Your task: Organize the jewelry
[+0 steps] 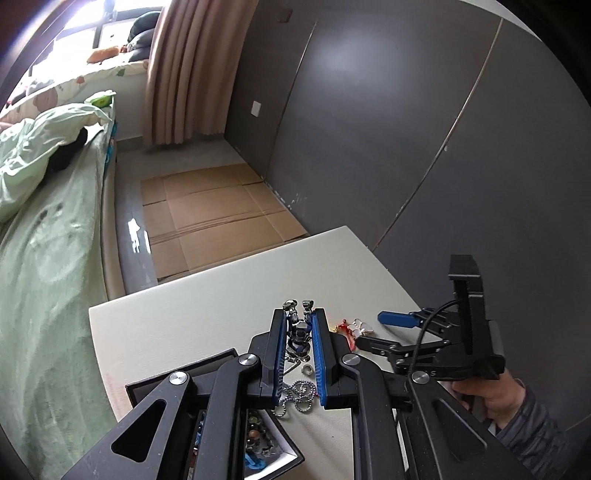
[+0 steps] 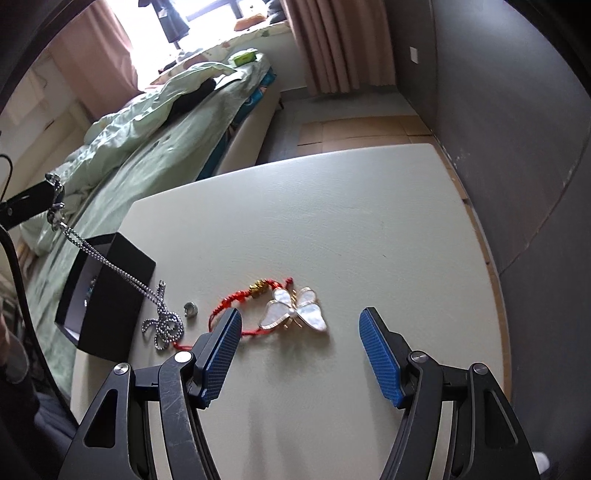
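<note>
Left tongs (image 1: 299,314) clamp metal necklace (image 2: 110,264), chain trailing toward 4 o'clock onto worktop (image 2: 332,221); black box (image 2: 107,291) directly beneath. Right tongs (image 2: 299,325) gape, idle, butterfly brooch (image 2: 293,308) at 12.

Home bedroom, unmade bed (image 2: 155,140), pink curtains (image 1: 184,70), window (image 2: 207,22)

table (image 2: 332,206) | on it: box (image 2: 110,295), chain (image 2: 166,325), ring (image 2: 190,309), bracelet (image 2: 236,299), brooch (image 2: 295,308)

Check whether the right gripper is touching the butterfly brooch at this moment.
Apart. In the right wrist view the right gripper is wide open, and bare table shows between the butterfly brooch and each blue pad.
</note>
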A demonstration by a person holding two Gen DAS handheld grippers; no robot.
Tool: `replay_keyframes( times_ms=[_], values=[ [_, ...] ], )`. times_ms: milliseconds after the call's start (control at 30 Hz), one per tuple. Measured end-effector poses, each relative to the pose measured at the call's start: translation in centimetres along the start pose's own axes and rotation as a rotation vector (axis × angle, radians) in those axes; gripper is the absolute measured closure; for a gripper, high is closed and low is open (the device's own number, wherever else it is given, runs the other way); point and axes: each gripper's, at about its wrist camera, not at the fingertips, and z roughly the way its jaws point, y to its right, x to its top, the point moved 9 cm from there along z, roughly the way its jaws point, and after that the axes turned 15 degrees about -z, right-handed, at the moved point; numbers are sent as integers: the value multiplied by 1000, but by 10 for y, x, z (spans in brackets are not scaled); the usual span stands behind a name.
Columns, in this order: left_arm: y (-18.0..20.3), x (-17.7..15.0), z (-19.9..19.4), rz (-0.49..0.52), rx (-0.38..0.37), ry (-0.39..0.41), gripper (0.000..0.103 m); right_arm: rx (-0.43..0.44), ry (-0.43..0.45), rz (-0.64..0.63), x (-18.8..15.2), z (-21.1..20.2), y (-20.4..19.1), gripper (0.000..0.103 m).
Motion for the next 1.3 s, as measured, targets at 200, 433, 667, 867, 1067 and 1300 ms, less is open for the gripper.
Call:
replay_keyframes(
  times_ms=[200, 433, 667, 867, 1067, 1300],
  values=[
    [-9, 4, -4, -24, -11, 6, 89, -23, -10, -28, 6, 12, -5, 36],
    [-10, 13, -18, -55, -43, 40, 89, -118, -34, -117, 5, 14, -11, 50],
    [-2, 20, -32, -56, -59, 74, 89, -133, -59, -178, 1, 10, -19, 63],
    [7, 33, -50, -60, -74, 106, 89, -81, -19, -138, 7, -8, -21, 63],
    [21, 56, -85, -35, -61, 166, 89, -34, 76, -99, 20, -41, -28, 63],
    [58, 82, -143, 50, -32, 267, 89, 0, 185, -74, 37, -73, -41, 63]
  ],
)
